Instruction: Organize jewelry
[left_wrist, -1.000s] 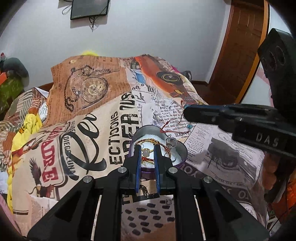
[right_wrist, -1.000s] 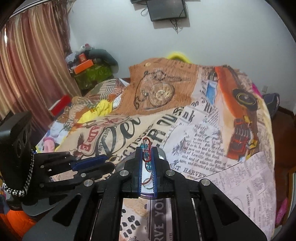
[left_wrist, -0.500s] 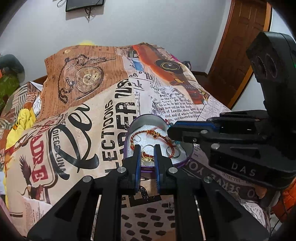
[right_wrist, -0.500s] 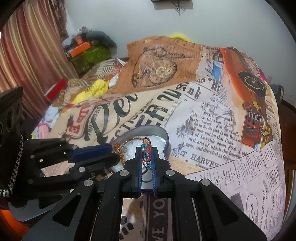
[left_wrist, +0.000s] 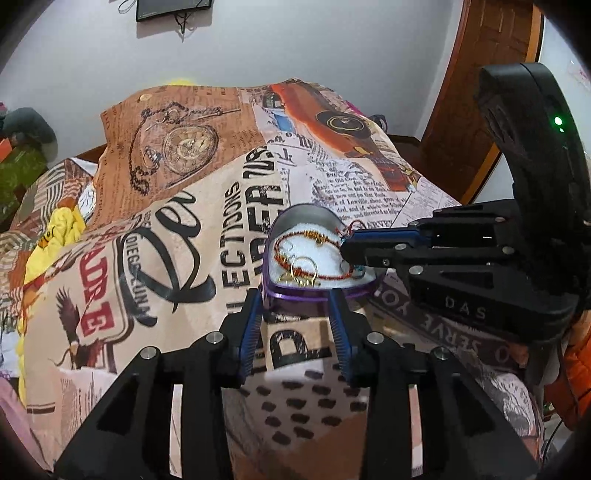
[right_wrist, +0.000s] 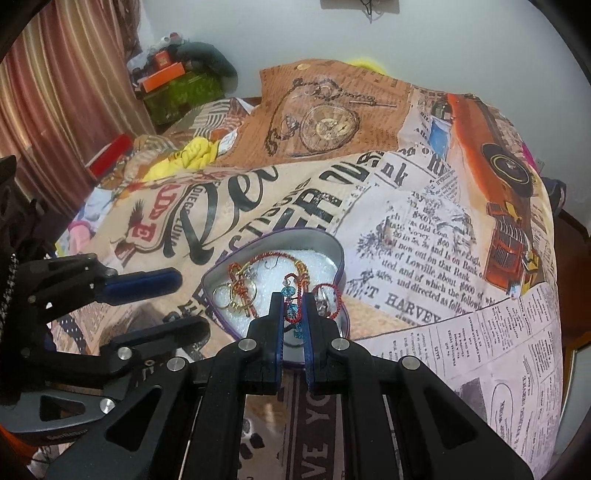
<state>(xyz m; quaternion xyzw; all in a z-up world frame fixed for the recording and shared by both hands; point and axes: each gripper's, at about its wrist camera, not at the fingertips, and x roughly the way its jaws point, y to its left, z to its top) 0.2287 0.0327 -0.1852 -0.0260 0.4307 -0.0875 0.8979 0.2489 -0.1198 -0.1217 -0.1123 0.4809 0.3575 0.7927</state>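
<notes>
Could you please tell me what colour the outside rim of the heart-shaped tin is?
Purple; the tin shows it best in the left wrist view.

Bed (left_wrist: 155, 236) covered by newspaper-print sheet (right_wrist: 424, 229). White wall (left_wrist: 295, 40) behind. Wooden door (left_wrist: 491, 74) at right; striped curtain (right_wrist: 62, 85) at left.

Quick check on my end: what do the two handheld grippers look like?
Both match: angular black plastic bodies with silver screws and blue ribbed pads on the fingers. The right gripper carries pale "DAS" lettering and a green light on its upright handle. A metal chain hangs beside the left gripper.
</notes>
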